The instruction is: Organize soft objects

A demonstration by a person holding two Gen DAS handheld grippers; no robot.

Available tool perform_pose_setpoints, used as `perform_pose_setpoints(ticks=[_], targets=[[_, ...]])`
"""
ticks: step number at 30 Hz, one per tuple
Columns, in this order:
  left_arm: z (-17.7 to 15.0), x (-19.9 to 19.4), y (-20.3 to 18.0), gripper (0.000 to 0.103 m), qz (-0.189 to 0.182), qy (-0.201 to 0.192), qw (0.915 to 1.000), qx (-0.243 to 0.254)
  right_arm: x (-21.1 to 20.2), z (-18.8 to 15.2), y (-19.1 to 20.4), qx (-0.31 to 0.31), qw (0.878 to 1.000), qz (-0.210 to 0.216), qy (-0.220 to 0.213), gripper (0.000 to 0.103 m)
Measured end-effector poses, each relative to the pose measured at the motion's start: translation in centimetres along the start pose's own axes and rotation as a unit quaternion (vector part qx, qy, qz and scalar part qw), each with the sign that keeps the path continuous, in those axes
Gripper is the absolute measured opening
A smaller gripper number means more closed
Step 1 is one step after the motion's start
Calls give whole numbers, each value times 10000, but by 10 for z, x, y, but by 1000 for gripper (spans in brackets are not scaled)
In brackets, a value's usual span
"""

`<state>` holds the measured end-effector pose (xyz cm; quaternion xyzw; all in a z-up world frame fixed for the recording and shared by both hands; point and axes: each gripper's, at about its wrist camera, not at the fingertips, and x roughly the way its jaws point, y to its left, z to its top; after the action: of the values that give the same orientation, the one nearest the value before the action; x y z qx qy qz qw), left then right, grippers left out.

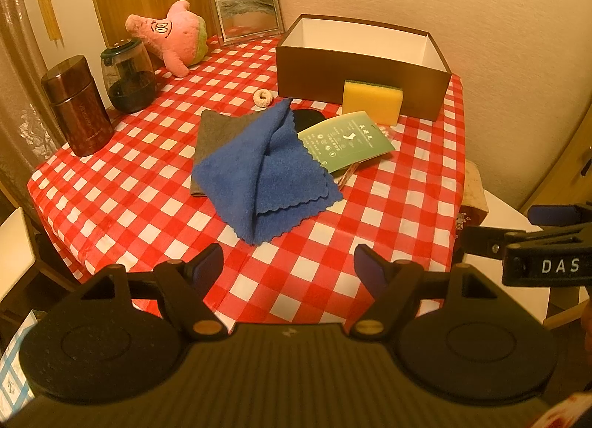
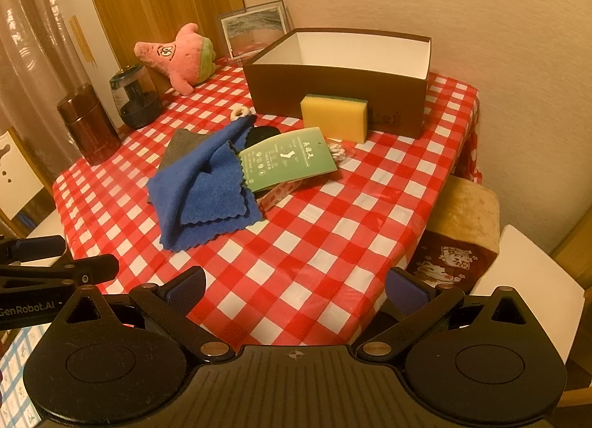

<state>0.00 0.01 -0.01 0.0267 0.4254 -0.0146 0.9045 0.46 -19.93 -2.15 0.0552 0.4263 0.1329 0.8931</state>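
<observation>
A crumpled blue cloth (image 1: 264, 172) (image 2: 201, 187) lies mid-table over a grey cloth (image 1: 216, 128) (image 2: 181, 144). A green sock card (image 1: 346, 139) (image 2: 288, 161) rests beside it. A yellow sponge (image 1: 372, 100) (image 2: 335, 117) leans on an open brown box (image 1: 355, 72) (image 2: 333, 87), which shows nothing inside. A pink star plush (image 1: 174, 37) (image 2: 177, 56) lies at the back left. My left gripper (image 1: 288, 265) is open and empty, short of the blue cloth. My right gripper (image 2: 296, 285) is open and empty at the table's near edge.
A brown canister (image 1: 76, 106) (image 2: 88, 124) and a dark glass jar (image 1: 129, 74) (image 2: 137, 96) stand at the left edge. A small ring (image 1: 262, 97) lies behind the cloths. A picture frame (image 1: 248, 13) (image 2: 255, 28) leans on the wall. A cushion (image 2: 462, 220) sits off the right.
</observation>
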Motion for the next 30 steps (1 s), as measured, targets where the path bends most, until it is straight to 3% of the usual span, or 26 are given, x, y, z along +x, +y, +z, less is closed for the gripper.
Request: perform_pose_setpoints(ticks=[21,30], targets=[[-1,1,4,76,-23,44,10000,4,3,0,3,8,10000,-4,3,103],[3,25,24,76,-227,156,9996,96,11,2,13,194,9998,-75,-19,103]])
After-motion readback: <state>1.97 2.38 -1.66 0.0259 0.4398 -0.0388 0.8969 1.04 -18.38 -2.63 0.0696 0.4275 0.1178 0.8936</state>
